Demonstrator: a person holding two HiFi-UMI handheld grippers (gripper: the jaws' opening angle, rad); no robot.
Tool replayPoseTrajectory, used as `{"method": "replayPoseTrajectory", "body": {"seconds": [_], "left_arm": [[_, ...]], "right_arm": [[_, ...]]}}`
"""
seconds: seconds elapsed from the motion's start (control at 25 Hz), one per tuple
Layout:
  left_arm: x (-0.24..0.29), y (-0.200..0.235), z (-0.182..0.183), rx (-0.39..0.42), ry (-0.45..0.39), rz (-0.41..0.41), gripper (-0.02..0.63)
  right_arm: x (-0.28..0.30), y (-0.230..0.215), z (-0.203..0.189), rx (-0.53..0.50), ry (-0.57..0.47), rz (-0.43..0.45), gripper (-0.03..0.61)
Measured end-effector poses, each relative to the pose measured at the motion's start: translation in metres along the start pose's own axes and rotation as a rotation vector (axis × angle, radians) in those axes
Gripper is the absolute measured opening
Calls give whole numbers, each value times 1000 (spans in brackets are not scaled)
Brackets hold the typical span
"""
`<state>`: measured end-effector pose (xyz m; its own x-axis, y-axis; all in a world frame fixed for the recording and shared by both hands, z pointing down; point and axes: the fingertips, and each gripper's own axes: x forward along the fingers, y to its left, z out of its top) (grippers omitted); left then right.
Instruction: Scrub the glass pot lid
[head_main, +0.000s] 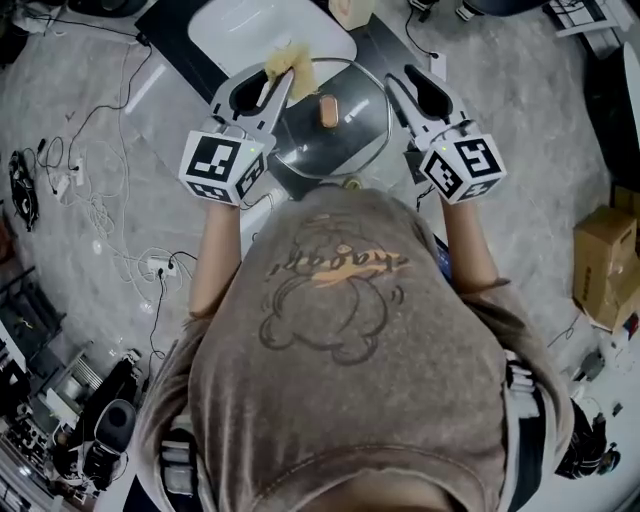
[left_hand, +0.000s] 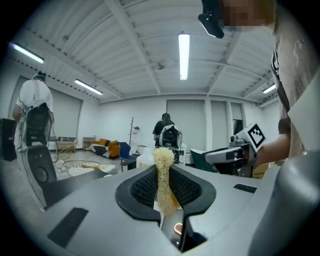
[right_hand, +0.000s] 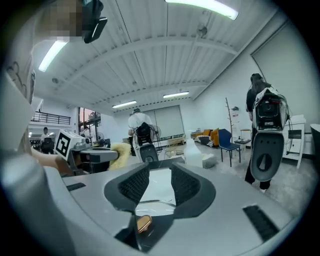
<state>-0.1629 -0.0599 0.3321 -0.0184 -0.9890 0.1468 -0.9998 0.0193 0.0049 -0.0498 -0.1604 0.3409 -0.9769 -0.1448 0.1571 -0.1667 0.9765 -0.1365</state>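
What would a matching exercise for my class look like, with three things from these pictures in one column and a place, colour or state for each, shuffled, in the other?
Column one
1. scrubber
2. knob
3. right gripper

Column two
A. brown, at the middle of the glass pot lid
B. jaws apart, pads pressing on nothing
C. pale yellow, clamped in the left gripper

Right pairs: 1-C, 2-A, 3-B
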Motion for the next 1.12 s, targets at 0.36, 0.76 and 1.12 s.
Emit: {"method": "replayPoseTrajectory", "body": {"seconds": [0.36, 0.76, 1.12], "left_arm": [[-5, -5, -23, -55, -40, 67, 67], [-6, -9, -61, -95, -8, 89, 67], [-12, 2, -76, -129, 8, 141, 67]], "right_arm": [[-2, -2, -18, -7, -42, -109, 2], [2, 1, -56, -2, 1, -117, 0], [7, 0, -73, -1, 34, -129, 0]]}}
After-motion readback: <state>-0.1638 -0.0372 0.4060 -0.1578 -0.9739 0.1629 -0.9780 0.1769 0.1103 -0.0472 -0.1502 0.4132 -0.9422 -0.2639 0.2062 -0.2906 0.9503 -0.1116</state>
